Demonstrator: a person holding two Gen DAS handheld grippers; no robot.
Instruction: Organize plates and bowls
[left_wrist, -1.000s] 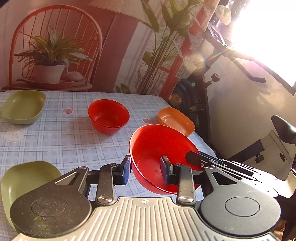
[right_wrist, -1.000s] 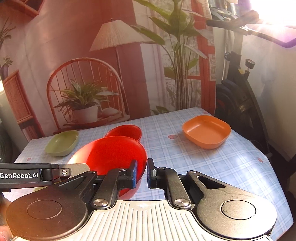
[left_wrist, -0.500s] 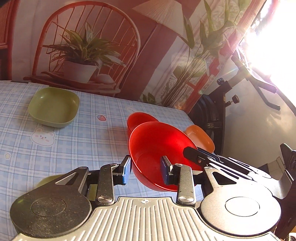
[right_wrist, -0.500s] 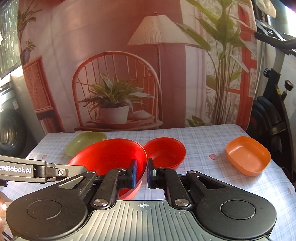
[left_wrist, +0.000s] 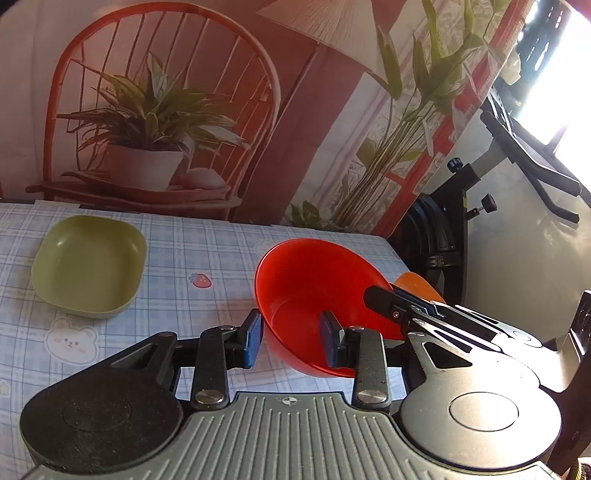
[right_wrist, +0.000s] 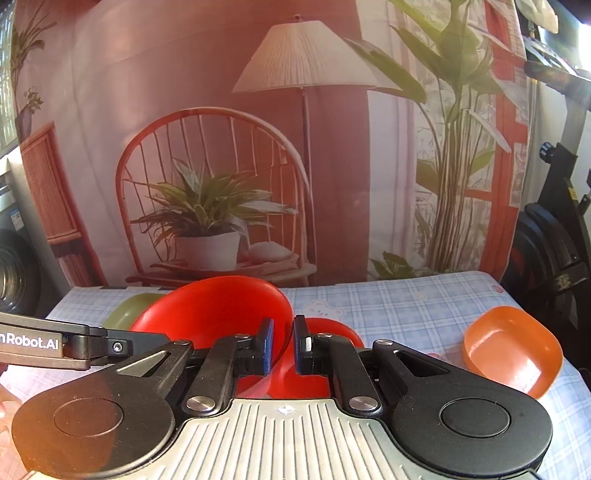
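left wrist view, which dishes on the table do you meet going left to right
green square dish → large red bowl → orange dish, mostly hidden behind the red bowl and the right gripper

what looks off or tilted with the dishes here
The large red bowl is off the table, tilted steeply. The right gripper is shut on its rim, and the left gripper straddles the opposite rim. The green dish and orange dish sit flat; nothing spilled or broken.
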